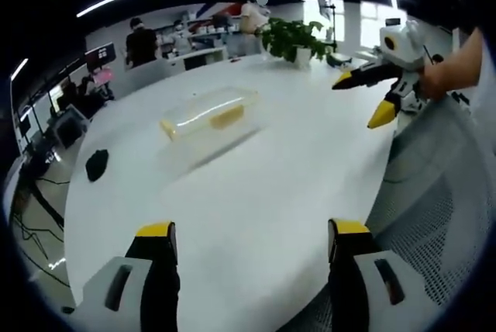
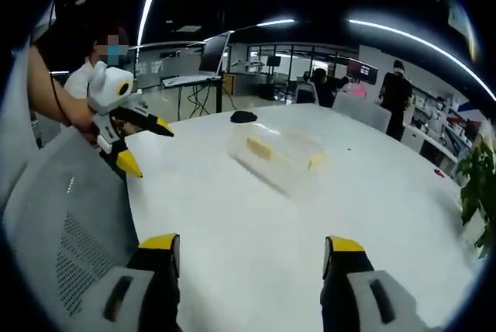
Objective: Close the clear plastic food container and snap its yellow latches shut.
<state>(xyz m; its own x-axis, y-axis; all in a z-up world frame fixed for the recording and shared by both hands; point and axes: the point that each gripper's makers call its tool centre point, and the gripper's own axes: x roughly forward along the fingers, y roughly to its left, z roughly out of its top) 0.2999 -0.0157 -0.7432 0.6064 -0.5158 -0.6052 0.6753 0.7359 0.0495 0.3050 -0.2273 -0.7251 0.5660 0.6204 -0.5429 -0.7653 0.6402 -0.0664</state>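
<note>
Your item: one clear plastic food container (image 1: pixel 209 119), rectangular, with yellow latches (image 1: pixel 227 118) at its sides. You see it lying flat on the white table (image 1: pixel 256 192), lid state unclear, touching nothing.

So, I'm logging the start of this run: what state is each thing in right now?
Clear food container: lying on the white table, untouched; whether the lid is seated cannot be told.
Yellow latches: too blurred to tell whether they are snapped.
Left hand-held gripper: open, empty, short of the container.
Right hand-held gripper: open, empty, short of the container.
Potted plant: upright on the table's far edge.
</note>
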